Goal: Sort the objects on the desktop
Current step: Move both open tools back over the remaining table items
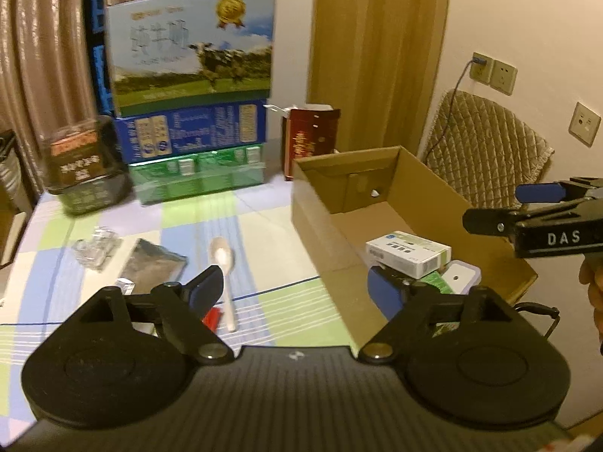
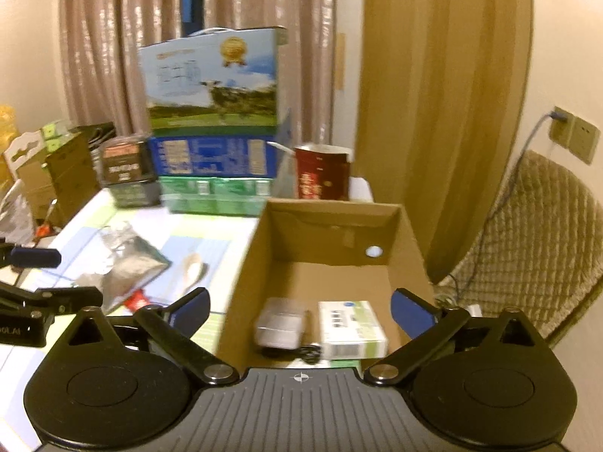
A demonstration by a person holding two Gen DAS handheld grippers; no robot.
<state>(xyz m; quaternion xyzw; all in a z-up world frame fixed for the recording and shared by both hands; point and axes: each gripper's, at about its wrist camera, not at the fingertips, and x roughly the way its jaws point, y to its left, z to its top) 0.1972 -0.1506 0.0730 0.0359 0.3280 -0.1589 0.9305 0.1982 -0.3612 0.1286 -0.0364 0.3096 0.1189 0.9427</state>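
Observation:
An open cardboard box (image 1: 312,203) (image 2: 245,263) stands on the right of the table. Inside lie a white-green medicine box (image 1: 409,254) (image 2: 352,327) and a white charger (image 1: 461,275) (image 2: 280,322). On the checked cloth lie a white plastic spoon (image 1: 224,267) (image 2: 190,267), a silver foil pouch (image 1: 152,267) (image 2: 128,263), a clear crumpled wrapper (image 1: 96,250) and a small red item (image 1: 213,316) (image 2: 135,299). My left gripper (image 1: 297,290) is open and empty, straddling the box's near left wall. My right gripper (image 2: 301,307) is open and empty above the box's near end; it also shows in the left wrist view (image 1: 501,207).
Stacked milk cartons (image 1: 192,86) (image 2: 215,120) stand at the back, with a dark box (image 1: 81,158) to their left and a red bag (image 1: 309,139) (image 2: 322,173) behind the cardboard box. A quilted chair (image 1: 486,139) (image 2: 527,233) stands to the right by the wall.

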